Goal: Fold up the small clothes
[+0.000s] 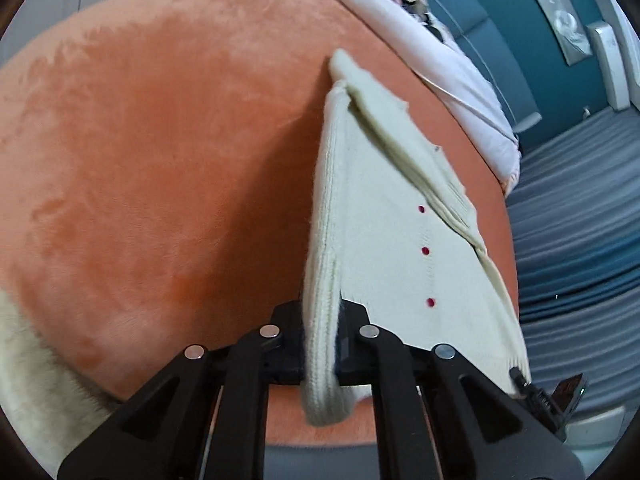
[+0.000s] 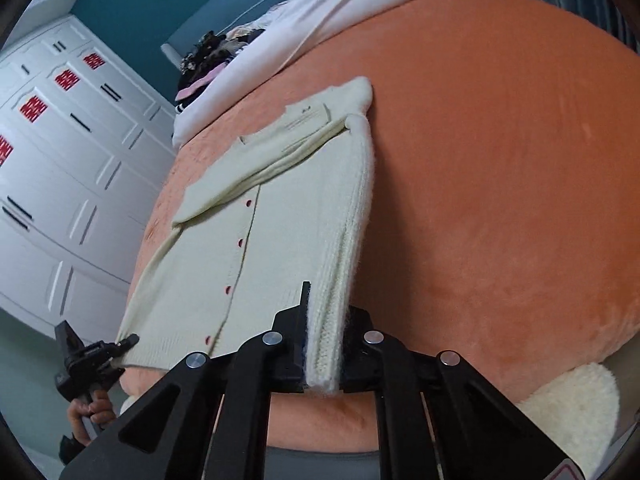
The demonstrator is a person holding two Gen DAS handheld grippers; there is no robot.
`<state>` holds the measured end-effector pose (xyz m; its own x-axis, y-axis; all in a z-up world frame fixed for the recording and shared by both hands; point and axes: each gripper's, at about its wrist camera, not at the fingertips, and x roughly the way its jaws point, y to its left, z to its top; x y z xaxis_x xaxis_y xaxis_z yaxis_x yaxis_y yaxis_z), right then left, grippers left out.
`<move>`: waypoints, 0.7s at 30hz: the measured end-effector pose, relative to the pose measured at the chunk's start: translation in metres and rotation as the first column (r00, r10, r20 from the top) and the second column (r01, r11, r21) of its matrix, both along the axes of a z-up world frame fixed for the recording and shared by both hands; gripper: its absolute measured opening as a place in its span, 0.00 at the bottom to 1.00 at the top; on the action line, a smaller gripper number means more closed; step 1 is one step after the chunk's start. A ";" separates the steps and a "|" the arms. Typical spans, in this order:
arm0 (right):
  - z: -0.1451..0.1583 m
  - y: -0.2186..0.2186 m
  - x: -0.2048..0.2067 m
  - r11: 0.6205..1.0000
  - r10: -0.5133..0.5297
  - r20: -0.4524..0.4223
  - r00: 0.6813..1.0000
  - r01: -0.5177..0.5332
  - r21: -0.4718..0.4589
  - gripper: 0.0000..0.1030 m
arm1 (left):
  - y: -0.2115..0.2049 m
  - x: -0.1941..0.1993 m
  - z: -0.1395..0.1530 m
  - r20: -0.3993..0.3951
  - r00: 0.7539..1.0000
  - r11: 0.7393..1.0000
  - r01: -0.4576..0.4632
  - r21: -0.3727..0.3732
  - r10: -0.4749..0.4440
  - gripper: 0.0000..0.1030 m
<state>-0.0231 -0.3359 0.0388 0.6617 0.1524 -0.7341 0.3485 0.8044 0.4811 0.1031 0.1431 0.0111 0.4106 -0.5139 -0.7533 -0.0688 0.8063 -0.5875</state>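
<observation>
A small cream knit cardigan [image 2: 280,236] with red buttons lies on an orange plush blanket [image 2: 500,160]. One sleeve is folded across its chest. My right gripper [image 2: 323,344] is shut on the ribbed edge of the cardigan's right side near the hem. In the left wrist view my left gripper [image 1: 320,344] is shut on a ribbed cream edge of the cardigan [image 1: 392,240]. The other gripper [image 2: 128,340] shows at the cardigan's far hem corner in the right wrist view, and likewise in the left wrist view [image 1: 520,380].
A white duvet [image 2: 320,12] and a dark pile of clothes [image 2: 212,56] lie at the head of the bed. White wardrobe doors [image 2: 60,160] stand to the left. A cream fleece [image 2: 572,408] hangs at the blanket's near edge.
</observation>
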 end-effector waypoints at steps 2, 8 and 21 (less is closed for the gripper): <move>0.012 0.003 -0.018 0.999 0.036 -0.019 0.999 -0.036 -0.021 0.08 | 0.008 -0.020 0.009 -0.005 0.999 0.999 0.034 0.032 -0.033 0.07; -0.018 0.046 -0.100 0.959 0.243 -0.262 0.934 -0.272 -0.082 0.08 | 0.029 -0.119 -0.008 -0.159 0.978 0.987 0.144 0.069 -0.132 0.07; 0.056 0.001 -0.076 0.972 0.178 0.144 0.973 -0.197 0.130 0.08 | 0.031 -0.047 0.091 0.166 0.986 0.998 0.028 -0.051 -0.019 0.07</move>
